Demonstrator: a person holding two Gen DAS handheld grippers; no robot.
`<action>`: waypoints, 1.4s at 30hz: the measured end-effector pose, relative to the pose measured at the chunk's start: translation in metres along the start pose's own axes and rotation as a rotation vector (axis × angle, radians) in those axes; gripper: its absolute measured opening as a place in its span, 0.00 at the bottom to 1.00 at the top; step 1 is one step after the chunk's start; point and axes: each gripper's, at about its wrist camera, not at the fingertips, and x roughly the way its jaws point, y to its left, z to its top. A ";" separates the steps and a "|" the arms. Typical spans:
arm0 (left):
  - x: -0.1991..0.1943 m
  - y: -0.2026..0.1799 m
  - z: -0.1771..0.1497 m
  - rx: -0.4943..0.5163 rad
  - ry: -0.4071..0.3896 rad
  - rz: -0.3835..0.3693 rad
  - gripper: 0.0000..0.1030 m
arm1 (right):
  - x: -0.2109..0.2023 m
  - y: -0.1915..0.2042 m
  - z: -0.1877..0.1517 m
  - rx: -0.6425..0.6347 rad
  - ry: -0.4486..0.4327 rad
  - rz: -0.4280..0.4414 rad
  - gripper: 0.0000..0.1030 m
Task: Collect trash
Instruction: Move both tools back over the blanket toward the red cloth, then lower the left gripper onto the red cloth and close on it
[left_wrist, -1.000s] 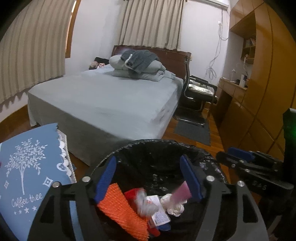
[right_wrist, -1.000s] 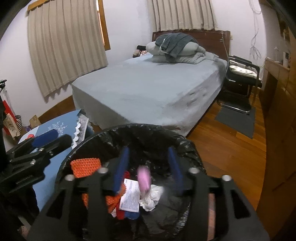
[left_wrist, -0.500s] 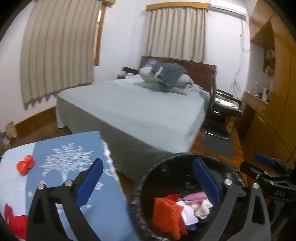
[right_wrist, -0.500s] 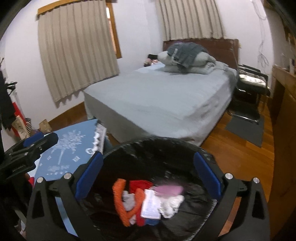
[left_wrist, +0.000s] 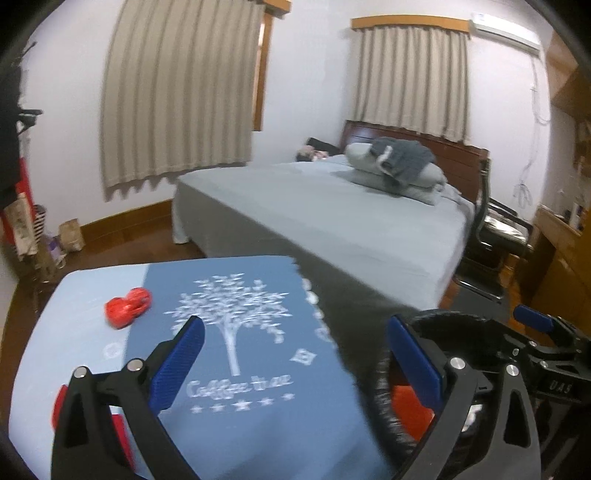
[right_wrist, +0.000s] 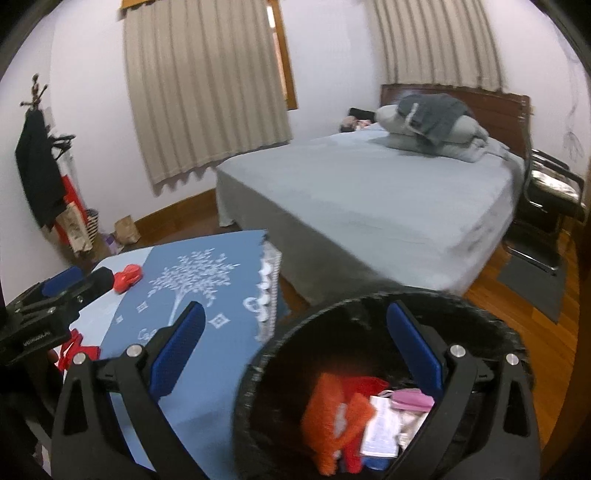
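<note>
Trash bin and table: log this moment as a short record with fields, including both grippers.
bin: black-lined trash bin on the floor beside the table, between it and the bed
bin contents: orange mesh piece, white paper, pink item
table: blue tree-print cloth covers it
left on table: crumpled red wrapper; more red pieces at the near edge
left gripper: jaws wide apart, empty, over the table
right gripper: jaws wide apart, empty, over the bin
background: grey bed

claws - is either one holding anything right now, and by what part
Nothing is held. The left claw is open over the blue cloth, and the right claw is open above the bin.
</note>
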 end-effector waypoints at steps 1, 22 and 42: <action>-0.001 0.008 -0.002 -0.005 0.001 0.015 0.94 | 0.005 0.008 0.000 -0.007 0.004 0.015 0.93; -0.012 0.171 -0.087 -0.173 0.134 0.352 0.94 | 0.077 0.128 -0.018 -0.150 0.095 0.186 0.93; 0.005 0.210 -0.131 -0.289 0.240 0.383 0.64 | 0.107 0.164 -0.037 -0.191 0.155 0.225 0.93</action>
